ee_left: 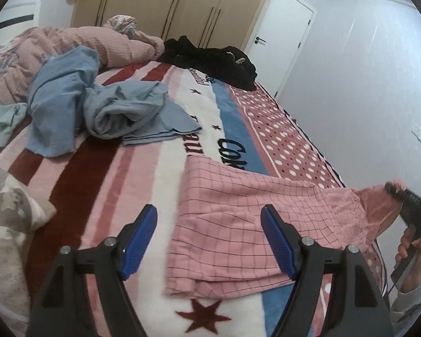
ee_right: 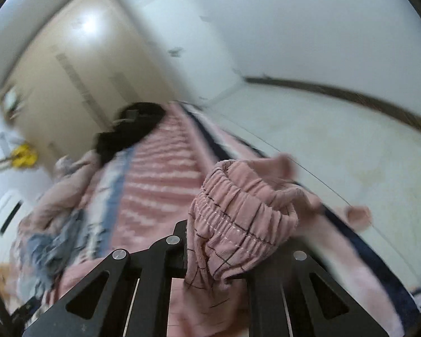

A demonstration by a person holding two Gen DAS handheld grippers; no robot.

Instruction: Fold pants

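Observation:
Pink checked pants lie on the striped blanket of the bed, their legs toward the left and the waist end lifted at the right. In the left wrist view my left gripper hovers open just above the leg end; its blue pads touch nothing. At the right edge a hand holds my right gripper, which is shut on the waist. The right wrist view is blurred. It shows the gathered elastic waistband bunched in the right gripper, the fabric hiding the fingertips.
A crumpled blue garment, a black garment and a pink quilt lie farther up the bed. A patterned cloth is at the left. The bed's right edge drops to the floor. A wardrobe and white door stand behind.

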